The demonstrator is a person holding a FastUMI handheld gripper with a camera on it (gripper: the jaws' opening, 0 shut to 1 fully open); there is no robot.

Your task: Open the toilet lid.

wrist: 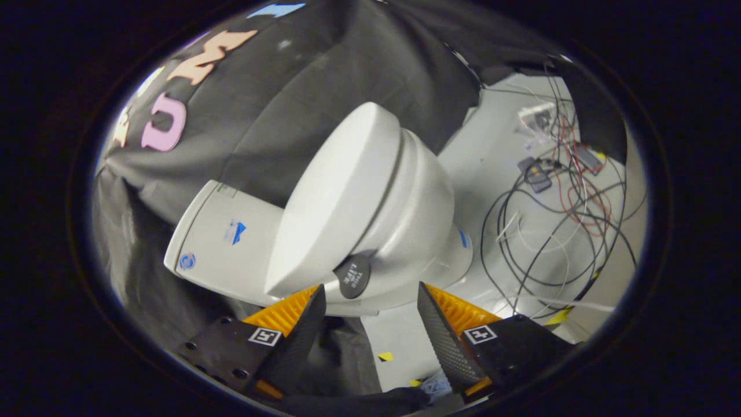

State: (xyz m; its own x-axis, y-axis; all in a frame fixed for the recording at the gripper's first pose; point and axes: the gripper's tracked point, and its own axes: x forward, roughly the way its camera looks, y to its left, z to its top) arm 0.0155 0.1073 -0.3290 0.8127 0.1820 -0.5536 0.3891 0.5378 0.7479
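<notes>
Gripper fingers apart, empty, lower centre of frame, aimed w/ gap at toilet lid front edge near black tab, prob. to hook and lift.

This is a mock-up booth in a lab rather than a real bathroom. A white toilet stands against draped black cloth on a pale floor, where loose cables and small electronic boxes lie tangled just beside it.
</notes>
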